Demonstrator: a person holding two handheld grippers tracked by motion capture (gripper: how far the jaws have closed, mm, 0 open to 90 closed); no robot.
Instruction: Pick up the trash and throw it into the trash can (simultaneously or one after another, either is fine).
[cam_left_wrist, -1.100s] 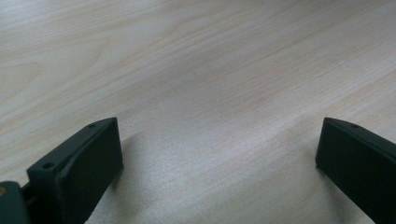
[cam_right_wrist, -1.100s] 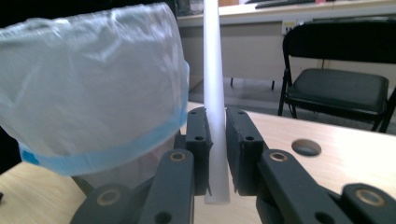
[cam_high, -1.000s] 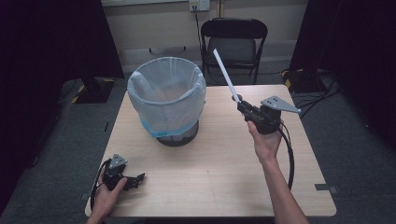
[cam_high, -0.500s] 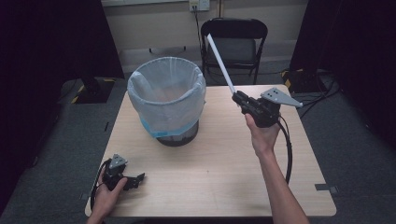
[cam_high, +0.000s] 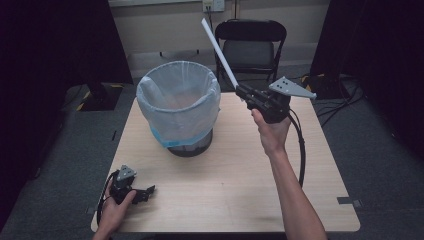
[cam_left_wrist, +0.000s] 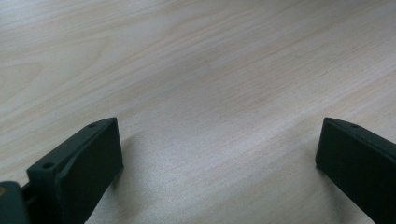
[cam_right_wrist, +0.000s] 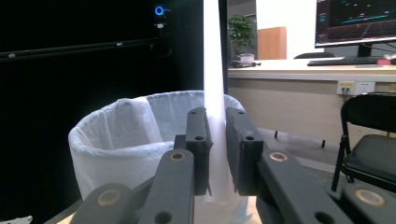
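The white strip (cam_high: 219, 52) is long and thin, its long axis slanting up and away toward the chair (cam_high: 251, 47), the free end high and to the left of its held end. That lower end sits clamped between the jaws of the right gripper (cam_high: 242, 91), raised above the surface (cam_high: 235, 170) just right of the lined bin (cam_high: 177, 107). The left gripper (cam_high: 148, 190) rests near the surface's front left corner, jaws spread apart with nothing between them.

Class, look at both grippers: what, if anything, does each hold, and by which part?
The right gripper clamps a long white strip near its lower end. The left gripper holds nothing, its jaws apart over the wooden table.
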